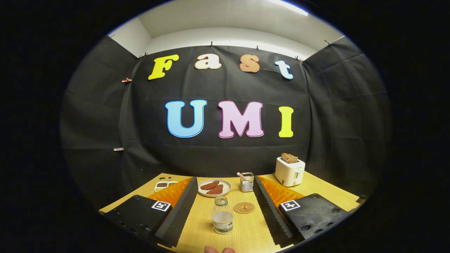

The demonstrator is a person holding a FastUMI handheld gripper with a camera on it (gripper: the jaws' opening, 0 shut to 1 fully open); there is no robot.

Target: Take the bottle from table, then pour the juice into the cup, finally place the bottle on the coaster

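Note:
A small clear bottle with no cap stands upright on the wooden table, a pale liquid in its lower part. It is between my two fingers and nearer the left one, with neither touching it. My gripper is open wide. A round brown coaster lies flat just right of the bottle, also between the fingers. Beyond the fingertips stands a clear glass cup with a spoon-like thing in it.
A white plate with two brown pieces of food sits beyond the bottle. A white toaster with bread stands at the back right. A small dish lies at the back left. A fingertip shows at the table's near edge.

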